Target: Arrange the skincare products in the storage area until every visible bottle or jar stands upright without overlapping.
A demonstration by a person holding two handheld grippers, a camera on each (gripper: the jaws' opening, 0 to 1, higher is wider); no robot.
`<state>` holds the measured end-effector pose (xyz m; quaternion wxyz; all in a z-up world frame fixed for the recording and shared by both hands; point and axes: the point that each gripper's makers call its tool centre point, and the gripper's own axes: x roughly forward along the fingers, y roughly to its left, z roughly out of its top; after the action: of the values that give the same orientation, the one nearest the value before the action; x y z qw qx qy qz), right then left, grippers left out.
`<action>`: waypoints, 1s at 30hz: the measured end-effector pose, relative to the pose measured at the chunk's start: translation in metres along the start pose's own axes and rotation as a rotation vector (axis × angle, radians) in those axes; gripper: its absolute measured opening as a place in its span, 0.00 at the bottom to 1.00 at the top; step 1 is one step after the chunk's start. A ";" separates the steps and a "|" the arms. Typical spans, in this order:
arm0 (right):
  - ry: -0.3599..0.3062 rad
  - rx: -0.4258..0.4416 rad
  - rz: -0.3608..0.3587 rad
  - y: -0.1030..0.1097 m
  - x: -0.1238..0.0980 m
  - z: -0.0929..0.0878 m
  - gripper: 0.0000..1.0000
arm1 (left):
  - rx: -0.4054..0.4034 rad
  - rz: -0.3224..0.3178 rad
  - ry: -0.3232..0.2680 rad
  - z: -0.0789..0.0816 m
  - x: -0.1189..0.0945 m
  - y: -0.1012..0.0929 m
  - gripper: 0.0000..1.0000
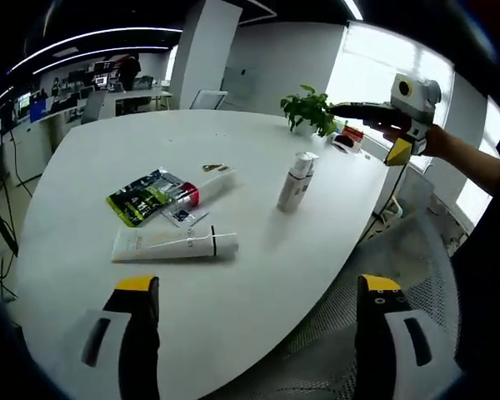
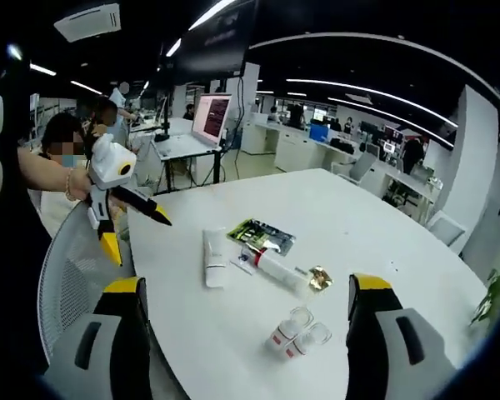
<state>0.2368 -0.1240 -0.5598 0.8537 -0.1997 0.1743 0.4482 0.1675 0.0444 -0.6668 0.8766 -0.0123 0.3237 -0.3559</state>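
Together, the two views give us a white table (image 1: 258, 250) with a small scatter of skincare items. In the left gripper view our left gripper (image 1: 254, 296) hangs over the near edge with its jaws spread wide and nothing between them. Past it a white tube (image 1: 173, 244) lies flat on its side, its printing too small for us to read. Just beyond, a green sachet (image 1: 142, 198) lies flat, and a second tube (image 1: 202, 188) with a red band lies touching it, over a small card we cannot make out. A small gold bit (image 1: 214, 167) lies near that tube's far end; we cannot tell what it is. Well to the right a white bottle (image 1: 296, 181) stands upright, apart from the rest. In the right gripper view it looks like two clear-capped bottles side by side, so we cannot say whether it is one or a pair. A potted plant (image 1: 310, 109) stands at the far edge, with a few small things beside it that are too blurred to name.

Our right gripper (image 2: 243, 304) also hangs above the table, jaws wide apart and empty. In the left gripper view it comes in from the right, held in a hand (image 1: 437, 140), its tips looking close from that side angle. A mesh chair (image 1: 383, 275) stands by the table's edge, partly cut off.
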 end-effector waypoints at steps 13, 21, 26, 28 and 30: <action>0.024 -0.121 0.029 -0.022 0.030 0.048 0.93 | -0.016 -0.012 -0.009 0.000 0.000 0.000 0.95; 0.044 -0.161 0.071 -0.028 0.051 0.065 0.91 | -0.032 -0.024 -0.006 0.000 0.000 0.003 0.94; 0.033 -0.170 0.072 -0.042 0.060 0.082 0.87 | -0.047 -0.027 -0.011 0.000 0.000 0.003 0.94; 0.028 -0.174 0.072 -0.044 0.064 0.088 0.85 | -0.050 -0.027 -0.009 0.000 0.001 0.002 0.94; 0.043 -0.177 0.087 -0.045 0.072 0.089 0.85 | -0.049 -0.031 -0.005 0.000 0.002 0.002 0.94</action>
<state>0.3244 -0.0529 -0.5092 0.8084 -0.2765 0.1609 0.4941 0.1699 0.0446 -0.6687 0.8712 -0.0398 0.3298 -0.3615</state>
